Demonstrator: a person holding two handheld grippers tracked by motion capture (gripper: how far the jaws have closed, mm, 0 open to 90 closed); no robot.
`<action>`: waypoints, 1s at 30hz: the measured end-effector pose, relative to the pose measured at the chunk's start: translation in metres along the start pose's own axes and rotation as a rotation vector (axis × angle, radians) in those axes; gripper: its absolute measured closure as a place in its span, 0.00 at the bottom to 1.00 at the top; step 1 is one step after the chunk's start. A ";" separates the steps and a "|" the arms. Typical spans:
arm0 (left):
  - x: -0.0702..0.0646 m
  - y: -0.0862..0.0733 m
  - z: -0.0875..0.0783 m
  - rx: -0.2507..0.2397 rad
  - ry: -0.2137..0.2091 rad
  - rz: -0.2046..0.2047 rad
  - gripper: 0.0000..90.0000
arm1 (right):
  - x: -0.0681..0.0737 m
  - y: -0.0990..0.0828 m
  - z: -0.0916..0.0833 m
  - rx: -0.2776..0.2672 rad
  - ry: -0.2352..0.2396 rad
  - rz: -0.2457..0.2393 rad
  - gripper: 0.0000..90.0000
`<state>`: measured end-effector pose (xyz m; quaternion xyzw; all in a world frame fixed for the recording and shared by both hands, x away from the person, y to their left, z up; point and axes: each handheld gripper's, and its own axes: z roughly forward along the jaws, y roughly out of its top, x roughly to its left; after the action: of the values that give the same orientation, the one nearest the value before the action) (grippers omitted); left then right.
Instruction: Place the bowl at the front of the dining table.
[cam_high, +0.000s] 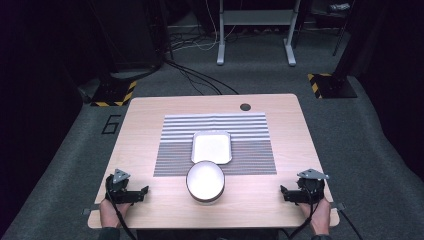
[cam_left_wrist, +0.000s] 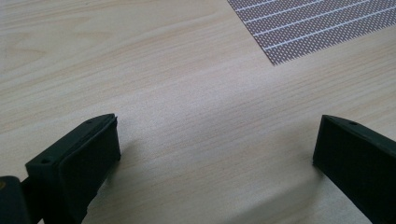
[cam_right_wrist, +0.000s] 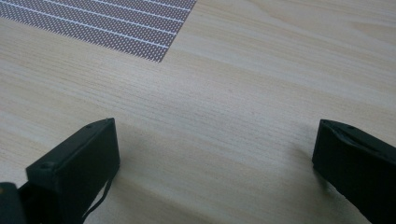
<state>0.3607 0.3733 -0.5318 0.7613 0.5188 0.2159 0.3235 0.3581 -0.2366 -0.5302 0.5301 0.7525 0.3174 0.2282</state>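
Overhead first: left claw (cam_high: 141, 192) and right claw (cam_high: 286, 193) rest on the counter (cam_high: 150, 107) at its near corners, well apart, both likely parked at rest. Between them sits a white bowl (cam_high: 205, 182), touching the near edge of a rectangular white tray (cam_high: 211, 147) on a striped mat (cam_high: 216, 145). Left claw view: jaws wide, nothing between, only wood and a mat corner (cam_left_wrist: 322, 28). Right claw view: jaws wide, empty, mat corner (cam_right_wrist: 107, 23) beyond
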 end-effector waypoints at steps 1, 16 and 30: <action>0.000 0.000 0.000 0.000 0.000 0.001 0.00 | 0.000 0.000 0.000 0.000 0.000 0.000 0.00; -0.001 0.000 -0.001 0.005 0.024 -0.023 0.00 | 0.001 0.003 0.000 0.017 -0.026 0.017 0.00; -0.008 0.006 -0.012 -0.001 0.004 -0.021 0.00 | 0.017 0.021 -0.017 -0.017 0.005 -0.011 0.00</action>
<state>0.3542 0.3673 -0.5189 0.7552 0.5273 0.2143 0.3251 0.3550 -0.2198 -0.5032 0.5231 0.7532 0.3237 0.2328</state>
